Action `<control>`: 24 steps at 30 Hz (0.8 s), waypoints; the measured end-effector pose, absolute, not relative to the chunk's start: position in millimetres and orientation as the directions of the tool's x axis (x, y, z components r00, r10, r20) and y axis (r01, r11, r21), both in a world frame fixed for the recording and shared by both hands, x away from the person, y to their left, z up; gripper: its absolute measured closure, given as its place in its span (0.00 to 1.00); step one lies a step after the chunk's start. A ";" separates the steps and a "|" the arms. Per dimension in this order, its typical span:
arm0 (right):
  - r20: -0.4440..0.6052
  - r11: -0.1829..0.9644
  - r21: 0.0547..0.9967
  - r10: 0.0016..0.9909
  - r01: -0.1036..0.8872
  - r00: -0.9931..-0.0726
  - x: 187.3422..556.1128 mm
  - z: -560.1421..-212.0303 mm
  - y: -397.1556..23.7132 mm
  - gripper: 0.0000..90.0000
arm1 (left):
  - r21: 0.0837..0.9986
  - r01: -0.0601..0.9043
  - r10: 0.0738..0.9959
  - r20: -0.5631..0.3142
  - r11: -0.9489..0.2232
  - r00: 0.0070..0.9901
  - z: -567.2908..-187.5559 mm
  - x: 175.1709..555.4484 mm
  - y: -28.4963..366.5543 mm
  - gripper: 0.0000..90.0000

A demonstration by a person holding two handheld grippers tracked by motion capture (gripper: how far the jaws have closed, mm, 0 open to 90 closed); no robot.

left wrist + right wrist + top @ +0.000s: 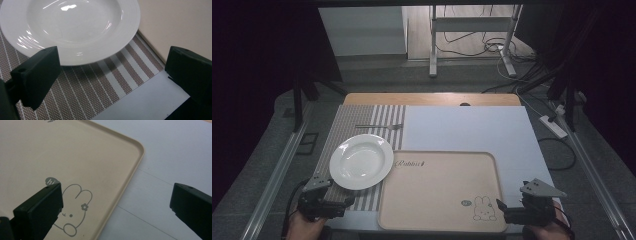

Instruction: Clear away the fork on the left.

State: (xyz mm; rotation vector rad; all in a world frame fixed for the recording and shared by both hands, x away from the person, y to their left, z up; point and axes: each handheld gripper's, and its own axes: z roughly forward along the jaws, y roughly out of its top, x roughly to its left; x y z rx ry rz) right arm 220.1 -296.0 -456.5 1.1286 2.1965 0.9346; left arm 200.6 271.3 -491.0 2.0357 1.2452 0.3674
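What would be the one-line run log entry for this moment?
left gripper: open, near white plate | right gripper: open, over beige rabbit tray corner | fork: on striped placemat | nothing held

The utensil [382, 126] beyond my plate [361, 161] is too small to name; my hands are cut off below.

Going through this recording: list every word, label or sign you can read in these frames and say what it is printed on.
"hi": in a small grey speech bubble above the rabbit drawing on the beige tray, read in the right gripper view.
"Rabbit", likely: script print at the tray's far left corner in the high view; small, so the reading is uncertain.
The white plate, the striped placemat and the fork show no text.
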 end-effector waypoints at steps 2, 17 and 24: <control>-0.114 0.420 0.759 0.838 0.497 -0.534 220.1 -456.4 -296.1 0.00 | 0.698 0.661 0.861 -0.126 -0.276 0.493 -491.1 200.6 272.1 0.01; -0.120 0.434 0.751 0.830 0.497 -0.545 220.1 -456.7 -294.8 0.00 | 0.693 0.668 0.860 -0.138 -0.271 0.492 -491.6 201.4 273.1 0.01; -0.118 0.434 0.751 0.830 0.498 -0.546 220.2 -456.8 -294.9 0.00 | 0.685 0.677 0.862 -0.143 -0.268 0.486 -492.0 202.8 273.0 0.01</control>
